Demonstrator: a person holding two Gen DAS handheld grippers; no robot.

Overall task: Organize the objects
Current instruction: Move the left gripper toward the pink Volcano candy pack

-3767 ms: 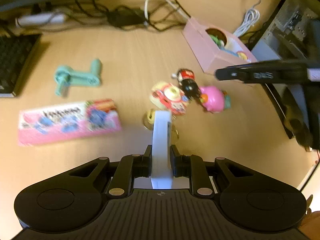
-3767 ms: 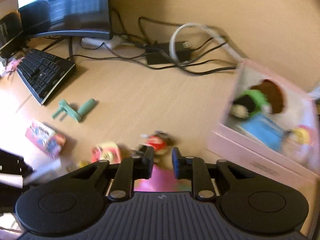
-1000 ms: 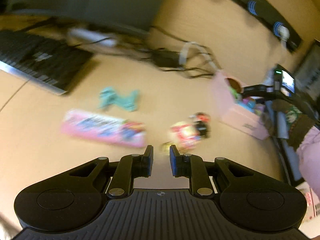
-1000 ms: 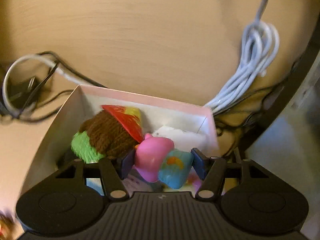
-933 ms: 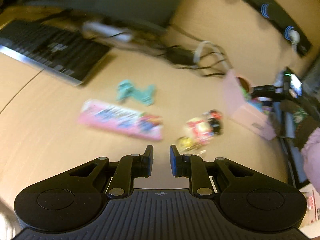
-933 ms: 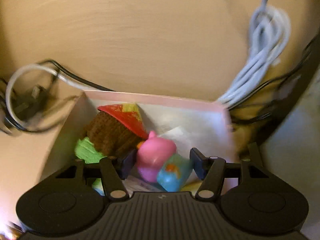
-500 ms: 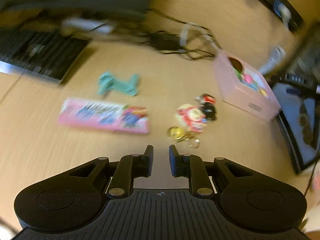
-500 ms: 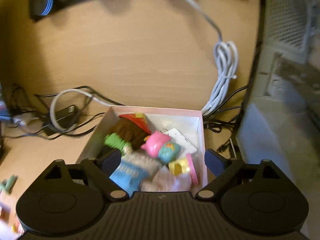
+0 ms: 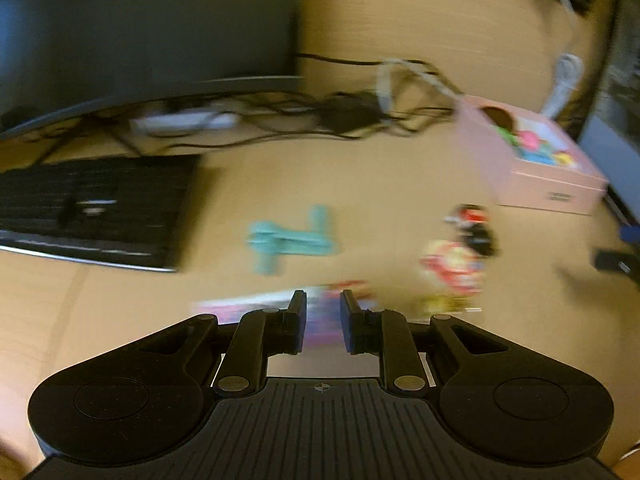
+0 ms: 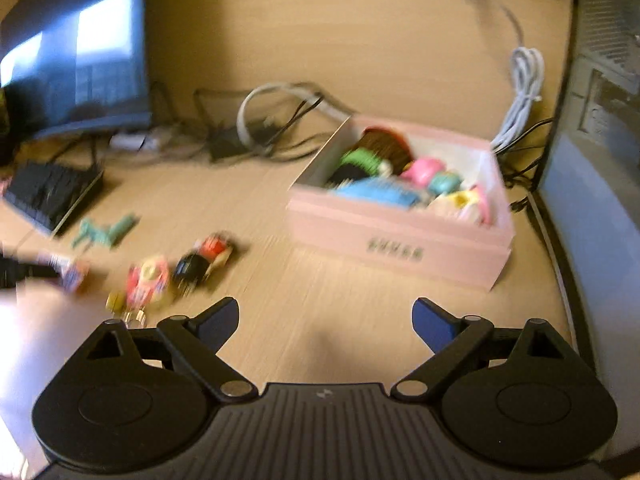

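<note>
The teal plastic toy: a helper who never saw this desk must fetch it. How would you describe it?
Start at the black keyboard and look toward the pink box. Between them, alone on the wooden desk, lies the teal plastic toy. Unlike the multicoloured figures nearby, it is a single colour with peg-like arms.

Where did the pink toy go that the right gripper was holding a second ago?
The right gripper let the pink toy go inside the pink box, then backed away with jaws wide open. The teal toy and the other toys on the desk stayed put.
</note>
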